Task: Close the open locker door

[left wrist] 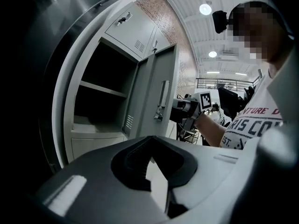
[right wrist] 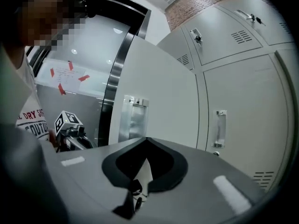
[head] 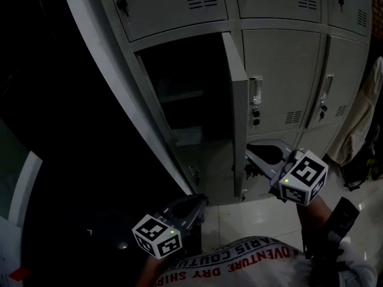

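The open locker door (head: 237, 100) stands out edge-on from a bank of grey lockers, with a dark compartment and a shelf (head: 182, 100) behind it. My right gripper (head: 254, 155) is shut and empty, its tips close to the lower outer face of the door; I cannot tell whether they touch. In the right gripper view the door's face (right wrist: 161, 97) and its metal handle (right wrist: 134, 118) fill the space ahead of the gripper (right wrist: 146, 141). My left gripper (head: 194, 203) is shut and empty, low by the locker base. In its own view the gripper (left wrist: 152, 141) faces the door (left wrist: 156, 92).
Closed lockers (head: 284, 76) with handles and keys stand to the right of the open door. A pale cloth and a dark bag (head: 359, 142) lean at the far right. The tiled floor (head: 251, 217) lies below. A glass wall with red tape (right wrist: 70, 76) is behind the door.
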Demonstrator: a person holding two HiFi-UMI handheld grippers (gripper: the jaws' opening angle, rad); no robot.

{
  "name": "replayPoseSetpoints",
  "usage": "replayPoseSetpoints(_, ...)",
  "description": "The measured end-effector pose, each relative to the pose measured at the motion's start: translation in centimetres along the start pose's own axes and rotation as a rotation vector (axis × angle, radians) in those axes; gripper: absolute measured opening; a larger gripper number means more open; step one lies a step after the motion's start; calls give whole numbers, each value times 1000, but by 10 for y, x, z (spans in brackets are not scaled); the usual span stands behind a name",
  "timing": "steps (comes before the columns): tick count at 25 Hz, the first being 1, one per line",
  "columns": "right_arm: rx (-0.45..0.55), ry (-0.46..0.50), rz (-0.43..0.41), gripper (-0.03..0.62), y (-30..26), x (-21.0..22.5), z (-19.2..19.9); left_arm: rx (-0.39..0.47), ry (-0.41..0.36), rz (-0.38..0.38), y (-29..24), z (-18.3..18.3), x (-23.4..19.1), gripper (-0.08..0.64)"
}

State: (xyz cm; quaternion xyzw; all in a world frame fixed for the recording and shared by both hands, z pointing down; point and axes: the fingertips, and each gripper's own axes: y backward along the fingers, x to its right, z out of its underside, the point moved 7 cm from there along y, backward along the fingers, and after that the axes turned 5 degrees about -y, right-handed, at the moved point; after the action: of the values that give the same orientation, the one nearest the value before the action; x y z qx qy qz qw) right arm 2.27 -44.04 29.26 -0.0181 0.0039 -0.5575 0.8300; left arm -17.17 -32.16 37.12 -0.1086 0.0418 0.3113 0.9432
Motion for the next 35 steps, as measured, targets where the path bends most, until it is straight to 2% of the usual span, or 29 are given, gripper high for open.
replayPoseSetpoints(6, 19, 14, -73, -6, -22, -12, -1, 5, -3, -28, 11, -1, -8, 5)
replayPoseSetpoints(12, -33, 77, -113, -6, -60, -25, -3, 1, -11, -40, 15, -2, -17, 5)
replayPoseSetpoints(23, -104, 162, -200, -6, -179, -27, -8, -1, -26, -89, 17, -5, -64, 6)
replayPoseSetpoints(26, -114, 135, -184, -6, -208, -12, -6, -7, -29, -91, 15, -4, -76, 5)
replayPoseSetpoints(31, -110, 28, -155, -6, -248, 15, -10, -7, -55, -72, 9, -1, -86, 6)
replayPoseSetpoints(35, -100, 0, -114, -6, -269, 33, -12, -15, -60, -77, 11, 2, -89, 6)
